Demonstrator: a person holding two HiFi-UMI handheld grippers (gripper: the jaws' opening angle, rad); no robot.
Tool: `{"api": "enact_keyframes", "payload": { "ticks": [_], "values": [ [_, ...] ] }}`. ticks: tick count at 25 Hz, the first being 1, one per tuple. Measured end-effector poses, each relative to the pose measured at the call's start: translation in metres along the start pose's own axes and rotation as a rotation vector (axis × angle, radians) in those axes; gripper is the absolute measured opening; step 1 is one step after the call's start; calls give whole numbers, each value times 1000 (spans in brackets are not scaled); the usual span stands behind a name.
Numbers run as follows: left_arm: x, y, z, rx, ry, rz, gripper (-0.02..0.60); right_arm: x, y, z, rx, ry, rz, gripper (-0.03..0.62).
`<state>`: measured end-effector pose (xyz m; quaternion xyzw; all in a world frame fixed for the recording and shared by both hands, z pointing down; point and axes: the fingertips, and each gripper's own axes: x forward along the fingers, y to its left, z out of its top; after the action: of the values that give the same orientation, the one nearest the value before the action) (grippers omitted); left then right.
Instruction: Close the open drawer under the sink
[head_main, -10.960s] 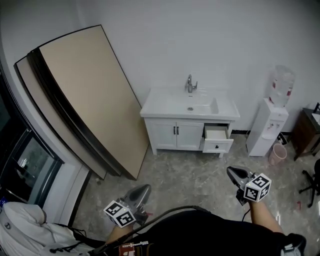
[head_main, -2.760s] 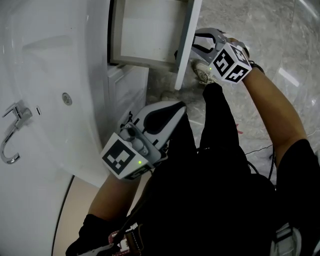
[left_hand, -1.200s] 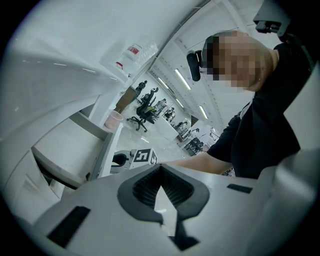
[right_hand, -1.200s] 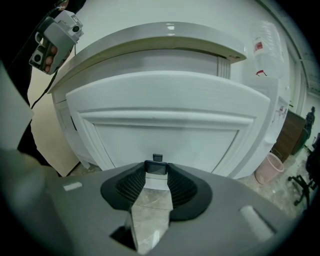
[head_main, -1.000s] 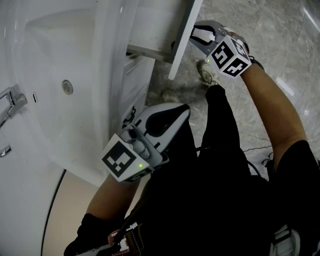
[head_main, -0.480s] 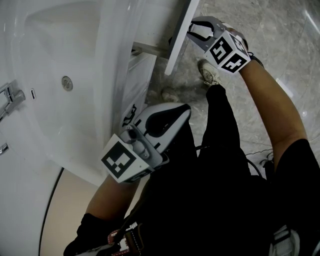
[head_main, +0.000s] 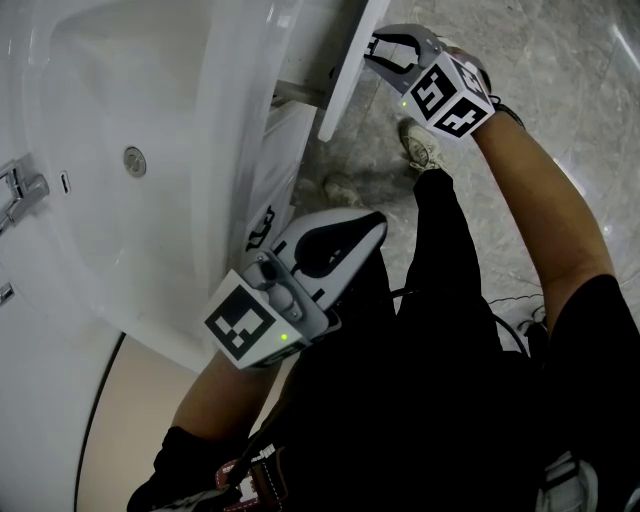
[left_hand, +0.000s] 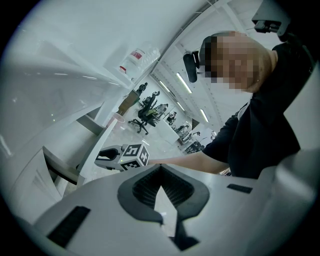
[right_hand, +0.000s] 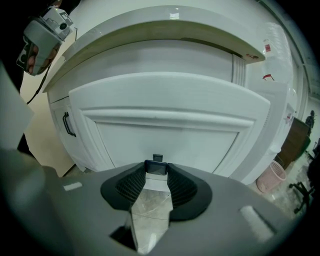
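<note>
Drawer (head_main: 342, 75): top centre of the head view, under sink (head_main: 120, 120), front standing slightly out from the cabinet.
Right claw (head_main: 372, 52): clamped on the dark handle (right_hand: 156, 167).
Left claw (head_main: 372, 226): jaws together, empty, mid-frame beside the sink's edge.

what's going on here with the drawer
A person is closing the drawer under the sink. The right gripper has its jaws shut on the handle, and the drawer front stands only a little proud of the cabinet. The left gripper hangs idle, jaws shut and empty.
</note>
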<state>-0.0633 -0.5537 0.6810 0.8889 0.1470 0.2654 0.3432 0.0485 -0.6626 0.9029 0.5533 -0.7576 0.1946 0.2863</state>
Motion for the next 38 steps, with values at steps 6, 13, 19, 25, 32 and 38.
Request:
{"api": "enact_keyframes", "payload": {
  "ticks": [6,13,19,25,32,38],
  "values": [
    [0,0,-2,1,1,-3,-3,6,-2,5,-4,-6,-5,133],
    [-1,0,-4,1,1,-2,-2,15,-4,12,2,-18,-10,133],
    [-2,0,-6,-4,-4,-5,-3,23,-5,18,4,-24,-11,133],
    [-3,1,-6,-5,-12,-1,-3,31,-7,24,3,-30,-13,133],
    [-4,1,-8,-6,-11,4,-3,37,-8,29,5,-35,-14,133],
    [-5,2,-10,-8,-17,3,-3,41,-9,33,7,-42,-18,133]
  ]
}}
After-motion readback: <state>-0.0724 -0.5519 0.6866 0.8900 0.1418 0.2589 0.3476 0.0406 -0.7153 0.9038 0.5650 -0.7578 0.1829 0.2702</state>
